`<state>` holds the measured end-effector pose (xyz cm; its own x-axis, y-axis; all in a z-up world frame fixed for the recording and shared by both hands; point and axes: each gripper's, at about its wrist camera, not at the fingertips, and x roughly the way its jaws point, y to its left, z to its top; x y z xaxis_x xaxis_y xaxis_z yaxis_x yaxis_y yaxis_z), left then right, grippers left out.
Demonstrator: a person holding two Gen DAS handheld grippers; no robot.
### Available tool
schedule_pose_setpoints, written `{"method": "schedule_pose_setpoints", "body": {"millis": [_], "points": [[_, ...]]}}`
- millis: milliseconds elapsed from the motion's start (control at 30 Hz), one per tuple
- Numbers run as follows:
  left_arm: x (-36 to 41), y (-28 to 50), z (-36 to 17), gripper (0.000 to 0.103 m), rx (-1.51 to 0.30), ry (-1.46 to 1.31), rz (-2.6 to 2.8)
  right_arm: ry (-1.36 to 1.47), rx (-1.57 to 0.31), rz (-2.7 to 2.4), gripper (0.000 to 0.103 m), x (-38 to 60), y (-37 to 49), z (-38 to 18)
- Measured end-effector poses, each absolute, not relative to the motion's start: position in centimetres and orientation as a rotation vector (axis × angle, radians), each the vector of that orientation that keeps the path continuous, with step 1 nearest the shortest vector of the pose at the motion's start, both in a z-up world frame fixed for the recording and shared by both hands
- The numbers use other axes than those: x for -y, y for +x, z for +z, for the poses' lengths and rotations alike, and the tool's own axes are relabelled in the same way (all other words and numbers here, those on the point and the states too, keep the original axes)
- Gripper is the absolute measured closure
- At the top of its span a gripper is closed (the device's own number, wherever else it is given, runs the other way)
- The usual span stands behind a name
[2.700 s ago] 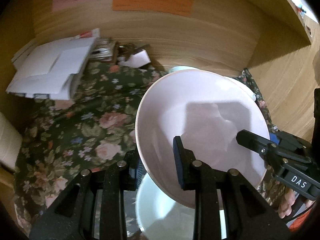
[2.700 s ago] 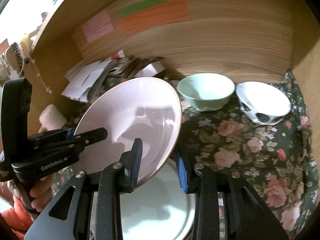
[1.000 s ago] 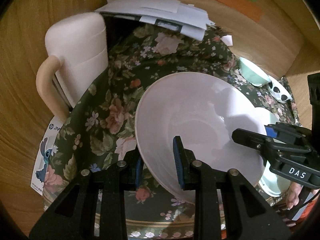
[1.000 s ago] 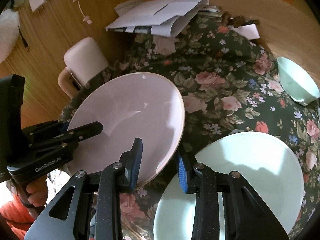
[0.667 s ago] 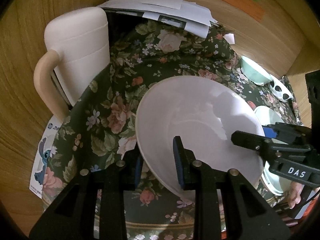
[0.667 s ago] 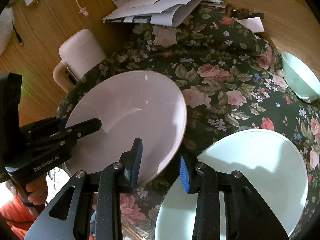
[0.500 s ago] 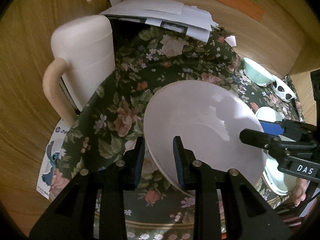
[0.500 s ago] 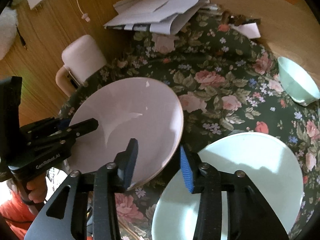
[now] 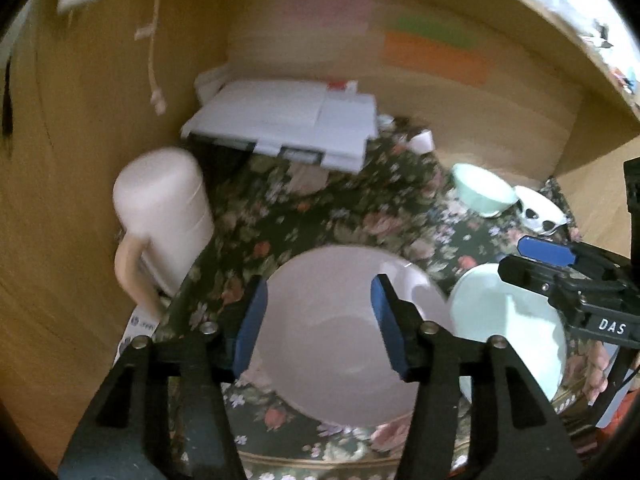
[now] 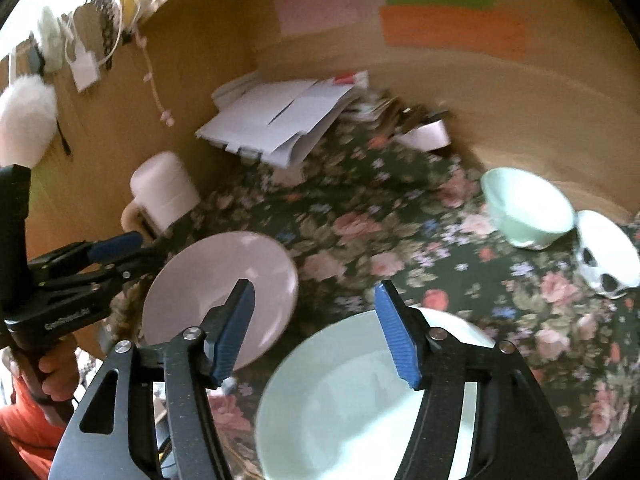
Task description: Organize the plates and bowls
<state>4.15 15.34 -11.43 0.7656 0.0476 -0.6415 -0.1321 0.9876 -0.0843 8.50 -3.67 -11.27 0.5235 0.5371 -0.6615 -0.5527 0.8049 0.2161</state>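
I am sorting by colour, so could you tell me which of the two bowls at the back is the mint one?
The left bowl is mint; the patterned bowl beside it is white with black patches.

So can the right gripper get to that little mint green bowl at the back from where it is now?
Probably yes. The right gripper is opening with nothing between its jaws, and only bare floral cloth lies between it and the mint bowl.

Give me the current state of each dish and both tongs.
Pink plate: flat on cloth, released.
Mint plate: flat on cloth.
Mint bowl: upright.
Patterned bowl: tilted beside the mint bowl.
Left tongs: opening, empty.
Right tongs: opening, empty.
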Motion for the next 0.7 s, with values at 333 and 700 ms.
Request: {"method": "schedule_pose_setpoints", "body": {"millis": [333, 700], "points": [[-11.4, 6.2, -8.9, 0.033, -0.632, -0.111, 0.033, -0.019, -0.674, 0.539, 0.031, 8.7, 8.6, -8.2], [-8.1, 9.6, -8.0, 0.025, -0.608, -0.087, -0.006, 0.008, -0.656, 0.411, 0.024, 13.5, 11.2, -8.2]]}}
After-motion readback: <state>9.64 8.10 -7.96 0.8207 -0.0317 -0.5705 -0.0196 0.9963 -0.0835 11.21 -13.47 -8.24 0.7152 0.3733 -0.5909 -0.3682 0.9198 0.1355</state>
